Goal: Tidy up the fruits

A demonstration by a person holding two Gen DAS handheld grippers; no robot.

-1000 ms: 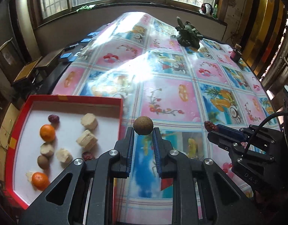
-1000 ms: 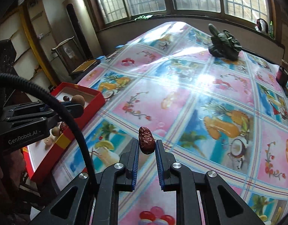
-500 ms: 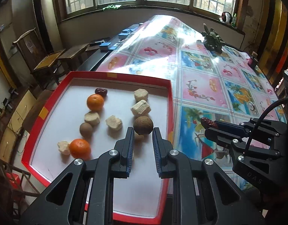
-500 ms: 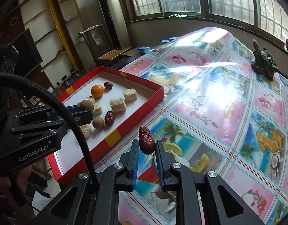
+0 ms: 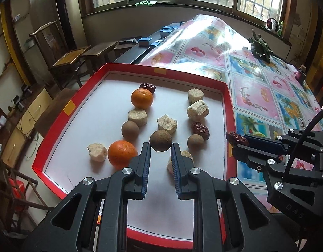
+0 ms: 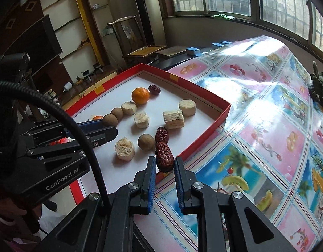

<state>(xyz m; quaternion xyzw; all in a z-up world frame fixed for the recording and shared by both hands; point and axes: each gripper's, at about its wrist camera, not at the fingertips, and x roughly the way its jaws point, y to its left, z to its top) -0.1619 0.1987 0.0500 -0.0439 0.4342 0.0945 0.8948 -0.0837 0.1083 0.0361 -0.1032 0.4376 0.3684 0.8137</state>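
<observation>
My left gripper [image 5: 160, 147] is shut on a brown round longan [image 5: 160, 141] and holds it over the red tray [image 5: 62, 113]. The tray holds two oranges [image 5: 142, 98], red dates [image 5: 200, 130], other longans [image 5: 130, 131] and several pale sugarcane chunks [image 5: 197, 111]. My right gripper [image 6: 165, 162] is shut on a wrinkled red date [image 6: 164, 156] above the tray's right rim [image 6: 203, 140]. In the left wrist view that date [image 5: 236, 138] shows at the right gripper's tip.
The tray sits at the left end of a table with a glossy fruit-print cloth [image 5: 266, 96]. A dark green ornament [image 5: 260, 47] stands far back. Wooden chairs [image 5: 73, 61] and blue boxes [image 5: 145, 41] lie beyond the table's left edge.
Both grippers have moved left from over the cloth to the tray, each still holding its fruit. The left one is now over the tray's middle, the right one at its rim.
</observation>
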